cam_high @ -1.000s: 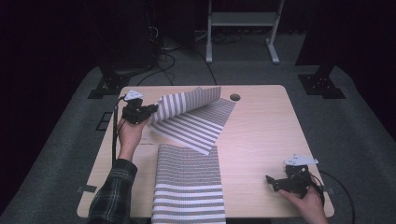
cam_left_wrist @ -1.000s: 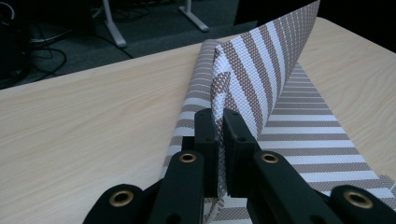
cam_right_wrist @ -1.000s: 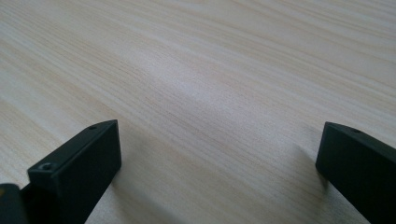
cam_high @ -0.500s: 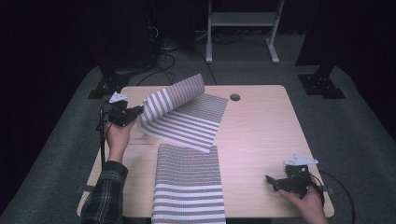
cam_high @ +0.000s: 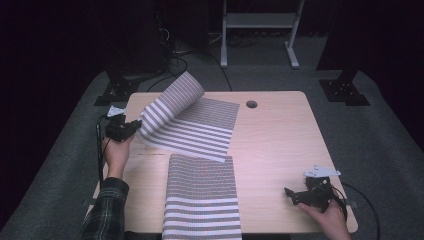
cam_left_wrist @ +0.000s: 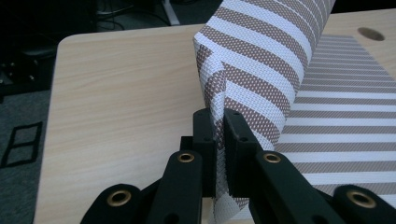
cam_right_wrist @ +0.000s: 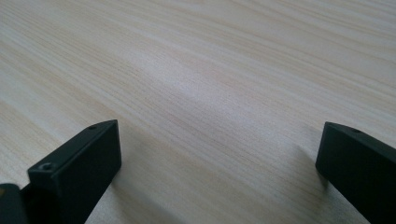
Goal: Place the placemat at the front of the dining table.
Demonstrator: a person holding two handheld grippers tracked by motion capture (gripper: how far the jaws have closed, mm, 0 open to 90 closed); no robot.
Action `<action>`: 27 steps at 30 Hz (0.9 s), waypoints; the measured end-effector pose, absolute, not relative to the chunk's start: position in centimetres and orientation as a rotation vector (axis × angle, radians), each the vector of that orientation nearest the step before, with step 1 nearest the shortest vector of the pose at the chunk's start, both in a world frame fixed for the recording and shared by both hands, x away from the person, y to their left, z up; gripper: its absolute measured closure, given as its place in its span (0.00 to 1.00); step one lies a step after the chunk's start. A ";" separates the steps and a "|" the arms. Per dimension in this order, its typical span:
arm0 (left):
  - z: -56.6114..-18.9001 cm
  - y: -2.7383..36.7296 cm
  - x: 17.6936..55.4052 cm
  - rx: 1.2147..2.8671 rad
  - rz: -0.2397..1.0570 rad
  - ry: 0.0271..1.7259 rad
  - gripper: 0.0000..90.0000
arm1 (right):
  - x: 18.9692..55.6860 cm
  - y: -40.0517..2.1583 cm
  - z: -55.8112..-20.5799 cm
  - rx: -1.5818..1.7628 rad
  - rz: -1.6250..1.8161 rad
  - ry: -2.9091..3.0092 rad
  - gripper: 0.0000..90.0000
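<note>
Left gripper [cam_high: 131,129]: clenched on the left edge of the far mat [cam_high: 200,127]; in the left gripper view the black jaws pinch the woven fabric [cam_left_wrist: 261,79] between them.
Far mat: striped brown and white, lying on the far left part of the table [cam_high: 280,140]; its left side is lifted and curls over to the right, while the right side lies flat.
Near mat [cam_high: 202,200]: same stripes, flat, at the near edge of the table, its far edge touching or just under the far mat's near edge.
Left hand [cam_high: 116,152]: at the table's left edge, plaid sleeve [cam_high: 105,210] behind it.
Right gripper [cam_high: 300,196]: released, jaws wide apart over bare wood [cam_right_wrist: 210,93], near right corner, well apart from both mats.
Hole [cam_high: 251,104]: in the tabletop, just right of the far mat's far corner.
</note>
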State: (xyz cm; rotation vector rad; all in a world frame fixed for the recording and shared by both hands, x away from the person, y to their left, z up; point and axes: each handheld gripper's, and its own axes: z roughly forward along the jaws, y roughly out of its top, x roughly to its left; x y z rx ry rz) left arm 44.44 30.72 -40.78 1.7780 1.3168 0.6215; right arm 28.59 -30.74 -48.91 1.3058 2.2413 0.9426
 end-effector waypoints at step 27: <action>-43.2 31.4 42.4 1.836 0.571 1.261 0.23 | 28.5 -30.8 -48.9 1.298 0.945 2.252 0.00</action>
